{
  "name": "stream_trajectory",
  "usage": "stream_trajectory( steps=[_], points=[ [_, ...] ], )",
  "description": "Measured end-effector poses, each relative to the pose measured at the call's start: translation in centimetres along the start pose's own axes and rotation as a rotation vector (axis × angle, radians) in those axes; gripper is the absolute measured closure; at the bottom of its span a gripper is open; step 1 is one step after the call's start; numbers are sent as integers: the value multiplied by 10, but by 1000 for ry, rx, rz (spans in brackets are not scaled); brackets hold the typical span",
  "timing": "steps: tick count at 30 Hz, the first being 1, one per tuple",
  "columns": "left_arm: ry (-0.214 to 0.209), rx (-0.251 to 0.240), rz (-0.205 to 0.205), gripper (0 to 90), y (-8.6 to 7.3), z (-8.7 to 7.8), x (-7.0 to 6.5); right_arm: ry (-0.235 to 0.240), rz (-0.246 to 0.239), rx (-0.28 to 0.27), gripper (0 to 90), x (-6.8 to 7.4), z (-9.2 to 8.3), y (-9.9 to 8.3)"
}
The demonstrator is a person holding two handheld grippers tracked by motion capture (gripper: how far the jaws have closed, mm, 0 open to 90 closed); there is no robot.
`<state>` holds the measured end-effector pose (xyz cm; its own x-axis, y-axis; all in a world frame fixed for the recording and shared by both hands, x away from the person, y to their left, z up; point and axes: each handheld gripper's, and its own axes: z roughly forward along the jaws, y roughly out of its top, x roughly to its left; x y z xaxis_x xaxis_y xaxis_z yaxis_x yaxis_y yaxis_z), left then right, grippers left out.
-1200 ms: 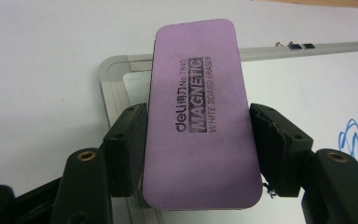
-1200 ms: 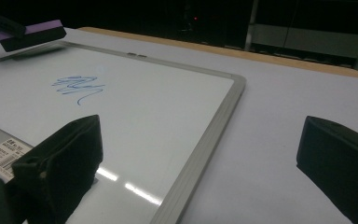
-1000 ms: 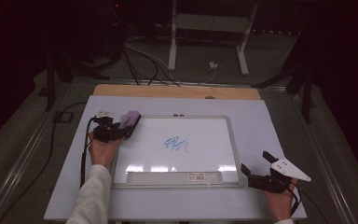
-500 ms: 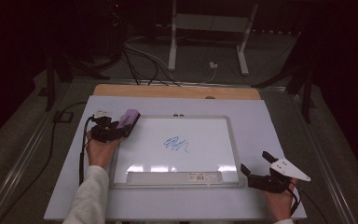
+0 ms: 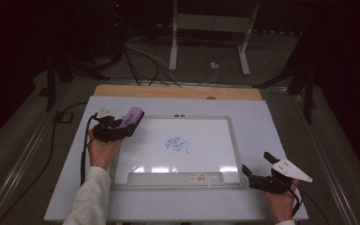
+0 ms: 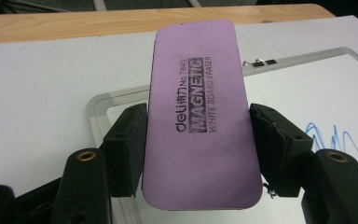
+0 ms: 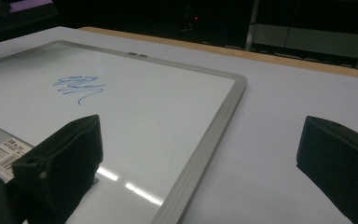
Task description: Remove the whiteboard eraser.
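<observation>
1. The left gripper [image 5: 122,127] grasps a purple eraser [image 5: 132,117] across its width; in the left gripper view both black pads press on the long sides of the eraser [image 6: 200,116].
2. The eraser's printed face is up, reading "MAGNETIC WHITE BOARD ERASER", and its far end sticks out beyond the jaws.
3. In the high view the eraser sits at the far left corner of the whiteboard [image 5: 178,121], over the frame's edge; whether it touches the board I cannot tell.
4. The left hand [image 5: 101,150] lies at the board's left edge, a light sleeve [image 5: 91,197] running to the near edge of the picture.
5. A blue scribble [image 5: 177,146] sits about the middle of the whiteboard, to the right of the eraser and well apart from it.
6. The whiteboard lies flat on a white table [image 5: 262,126], with a tray [image 5: 176,178] along its near edge.
7. The right gripper [image 5: 262,176] rests on the table just beside the board's near right corner, a grey plate [image 5: 288,169] on top.
8. Its jaws stand wide apart with nothing between them; the right gripper view shows the board's frame [image 7: 205,144] and bare table in the gap.
9. A wooden strip [image 5: 178,92] runs along the table's far edge.
</observation>
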<state>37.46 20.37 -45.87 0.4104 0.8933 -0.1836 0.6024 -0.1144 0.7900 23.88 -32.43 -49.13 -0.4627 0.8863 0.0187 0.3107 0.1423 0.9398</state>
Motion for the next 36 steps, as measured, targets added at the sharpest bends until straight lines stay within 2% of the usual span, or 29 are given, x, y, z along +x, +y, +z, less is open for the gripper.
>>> stream_trajectory(
  steps=[9,26,36],
  points=[
    [-17,-11,23,410,1,-2,-9,-1,0,-2,7,0,0,0],
    [-52,-15,94,411,5,0,-35,-1,0,-3,7,2,4,2],
    [-74,-7,123,411,5,8,-49,-7,1,0,7,1,4,1]
  ],
)
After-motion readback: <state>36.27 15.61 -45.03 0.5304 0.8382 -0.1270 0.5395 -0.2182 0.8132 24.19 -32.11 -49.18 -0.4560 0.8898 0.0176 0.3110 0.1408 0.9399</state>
